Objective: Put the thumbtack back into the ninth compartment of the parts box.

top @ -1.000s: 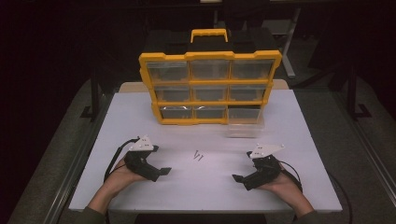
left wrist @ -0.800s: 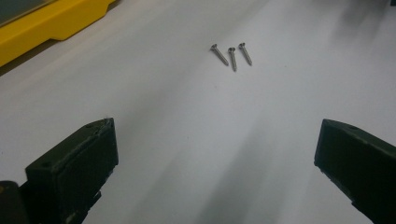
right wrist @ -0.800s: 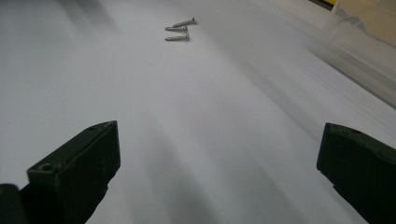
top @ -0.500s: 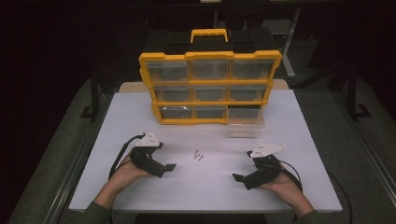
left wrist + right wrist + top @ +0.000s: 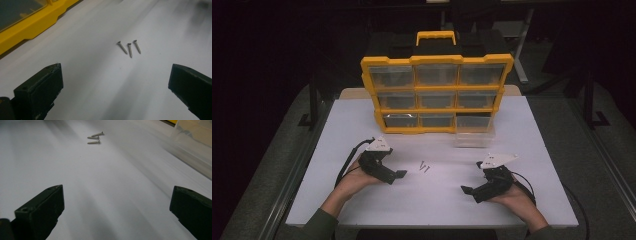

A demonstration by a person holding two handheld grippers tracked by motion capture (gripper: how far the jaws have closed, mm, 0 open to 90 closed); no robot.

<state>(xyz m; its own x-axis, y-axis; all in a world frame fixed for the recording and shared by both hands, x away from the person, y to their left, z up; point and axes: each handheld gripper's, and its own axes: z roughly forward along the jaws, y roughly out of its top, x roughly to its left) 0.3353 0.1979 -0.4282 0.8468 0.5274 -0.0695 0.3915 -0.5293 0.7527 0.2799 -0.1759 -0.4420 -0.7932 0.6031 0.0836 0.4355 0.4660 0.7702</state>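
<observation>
Near the middle of the table (image 5: pixel 532 150) I see three screws (image 5: pixel 424 168) lying loose (close together). My left gripper (image 5: pixel 399 174) sits left of them, my right gripper (image 5: pixel 466 190) right, both wide open. Farther off stands the yellow organizer (image 5: pixel 437 92).

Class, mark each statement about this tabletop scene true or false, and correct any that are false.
1. Three screws lie on the white table. True.
2. The left gripper is shut on a screw. False: its jaws stand wide apart, holding nothing.
3. The organiser is yellow with a handle on top. True.
4. A clear drawer sits on the table in front of the organiser's lower right corner. True.
5. The right gripper grips the organiser's handle. False: it is open, near the table's front edge.
</observation>
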